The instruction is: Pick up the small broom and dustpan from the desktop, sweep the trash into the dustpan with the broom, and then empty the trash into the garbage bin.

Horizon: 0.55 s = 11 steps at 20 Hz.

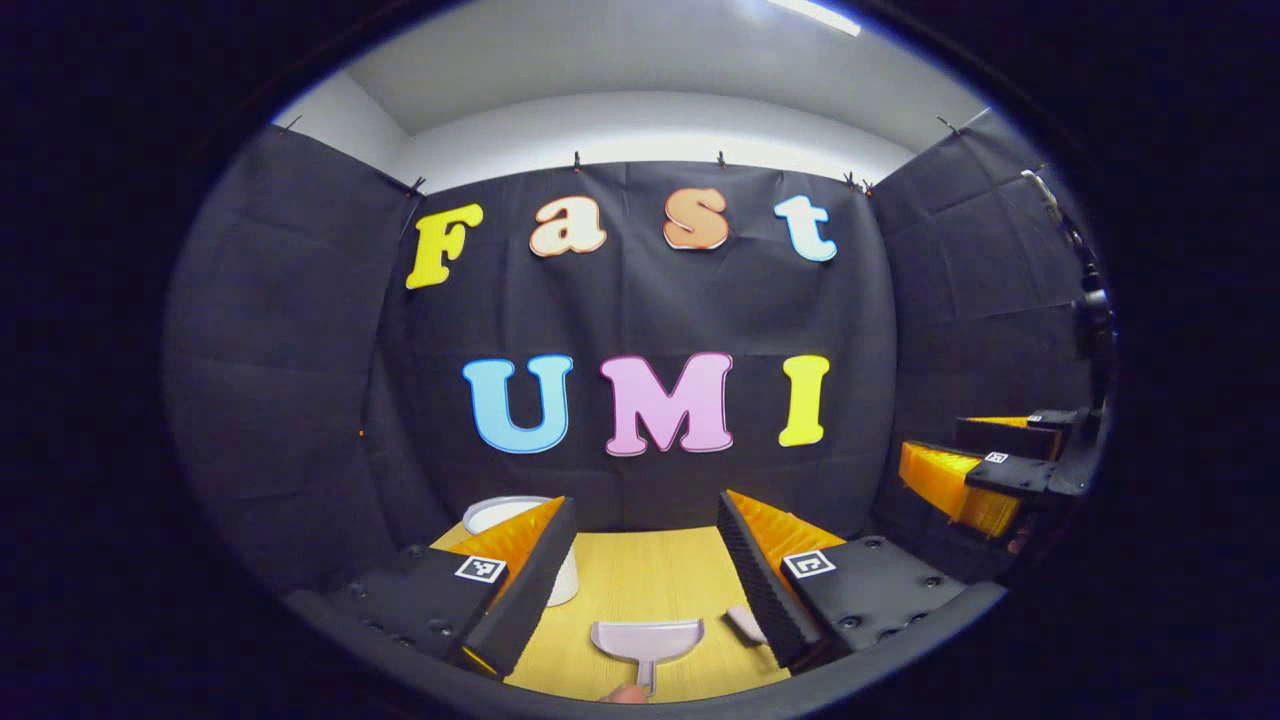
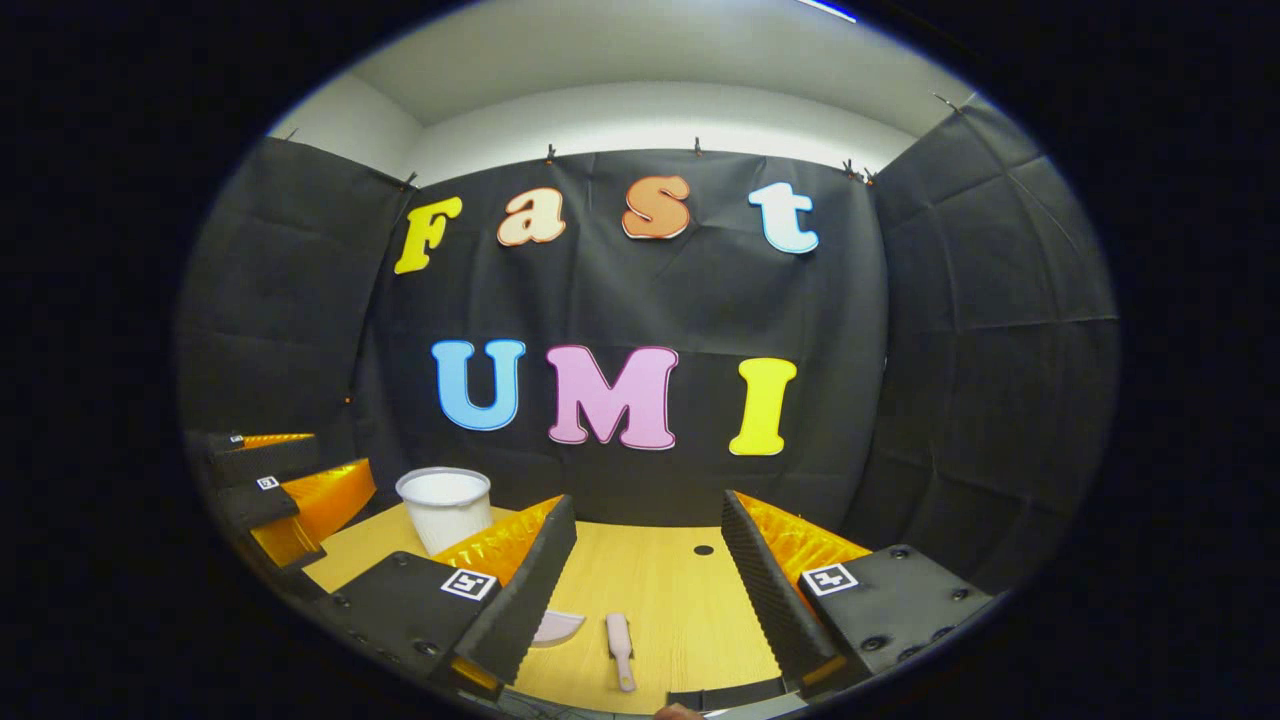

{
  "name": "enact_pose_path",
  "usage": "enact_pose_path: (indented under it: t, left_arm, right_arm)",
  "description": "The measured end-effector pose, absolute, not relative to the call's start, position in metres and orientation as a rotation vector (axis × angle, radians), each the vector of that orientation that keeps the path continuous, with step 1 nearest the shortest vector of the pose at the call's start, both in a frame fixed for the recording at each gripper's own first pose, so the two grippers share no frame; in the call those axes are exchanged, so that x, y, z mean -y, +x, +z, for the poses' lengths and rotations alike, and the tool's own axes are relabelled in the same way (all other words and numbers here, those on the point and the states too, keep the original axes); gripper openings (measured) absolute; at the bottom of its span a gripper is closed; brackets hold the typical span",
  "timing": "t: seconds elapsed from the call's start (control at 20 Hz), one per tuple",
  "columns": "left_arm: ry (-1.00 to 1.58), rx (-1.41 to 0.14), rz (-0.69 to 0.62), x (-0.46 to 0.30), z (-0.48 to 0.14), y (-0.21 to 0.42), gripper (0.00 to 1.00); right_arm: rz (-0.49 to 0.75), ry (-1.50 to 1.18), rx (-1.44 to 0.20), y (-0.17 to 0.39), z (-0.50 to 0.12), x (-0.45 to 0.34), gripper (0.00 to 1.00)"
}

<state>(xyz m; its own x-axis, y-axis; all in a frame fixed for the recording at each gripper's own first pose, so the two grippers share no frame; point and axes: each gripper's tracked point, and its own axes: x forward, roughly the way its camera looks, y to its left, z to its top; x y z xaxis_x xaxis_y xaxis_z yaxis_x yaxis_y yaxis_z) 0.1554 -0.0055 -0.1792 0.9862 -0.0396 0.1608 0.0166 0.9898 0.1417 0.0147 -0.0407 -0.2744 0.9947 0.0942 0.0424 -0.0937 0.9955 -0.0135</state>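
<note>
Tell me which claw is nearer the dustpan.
Left. The dustpan lies on the table straight ahead between the left claw's fingers. The right claw lines up with the broom, dustpan off to its left.

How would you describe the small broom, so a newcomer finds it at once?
Look at the wooden desktop before the black wall. The small broom lies flat near its front edge, right of the dustpan. It is a slim pale stick, while the dustpan is a wide scoop.

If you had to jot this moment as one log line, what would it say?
start | left gripper open above dustpan | right gripper open above broom | bin upright, far left
</note>
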Motion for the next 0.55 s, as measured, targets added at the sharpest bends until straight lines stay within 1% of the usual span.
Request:
enact_pose_path:
  t: [0.05, 0.1, 0.15, 0.2, 0.25, 0.3, 0.35, 0.4, 0.45, 0.5, 0.55]
  left_arm:
    - [0.132, 0.178, -0.01, 0.004, -0.177, 0.151, 0.83]
    - [0.128, 0.182, -0.009, 0.006, -0.172, 0.153, 0.86]
    - [0.125, 0.185, -0.004, 0.009, -0.171, 0.155, 0.83]
    - [0.123, 0.184, 0.011, 0.009, -0.17, 0.157, 0.83]
    - [0.121, 0.164, 0.024, 0.01, -0.17, 0.159, 0.85]
    - [0.114, 0.15, 0.03, 0.011, -0.177, 0.156, 0.83]
    - [0.101, 0.148, 0.02, 0.015, -0.177, 0.157, 0.86]
    - [0.093, 0.132, 0.009, 0.025, -0.178, 0.162, 0.86]
    - [0.091, 0.112, 0.011, 0.028, -0.183, 0.162, 0.83]
    - [0.089, 0.094, 0.018, 0.026, -0.189, 0.163, 0.86]
    - [0.086, 0.084, 0.015, 0.028, -0.193, 0.164, 0.86]
  right_arm:
    - [0.095, -0.016, 0.058, 0.013, -0.277, 0.043, 0.89]
    - [0.104, -0.027, 0.081, 0.008, -0.273, 0.04, 0.95]
    - [0.114, -0.032, 0.096, 0.004, -0.27, 0.039, 0.95]
    - [0.112, -0.03, 0.113, -0.005, -0.263, 0.041, 0.9]
    - [0.11, -0.027, 0.109, -0.009, -0.259, 0.044, 0.9]
    - [0.111, -0.021, 0.102, -0.012, -0.26, 0.046, 0.91]
    - [0.109, -0.013, 0.105, -0.011, -0.259, 0.048, 0.95]
    - [0.106, -0.014, 0.092, -0.006, -0.263, 0.05, 0.94]
    - [0.107, -0.014, 0.073, -0.002, -0.267, 0.051, 0.9]
    - [0.11, -0.01, 0.059, 0.002, -0.27, 0.05, 0.91]
    - [0.107, -0.009, 0.06, 0.003, -0.271, 0.051, 0.95]
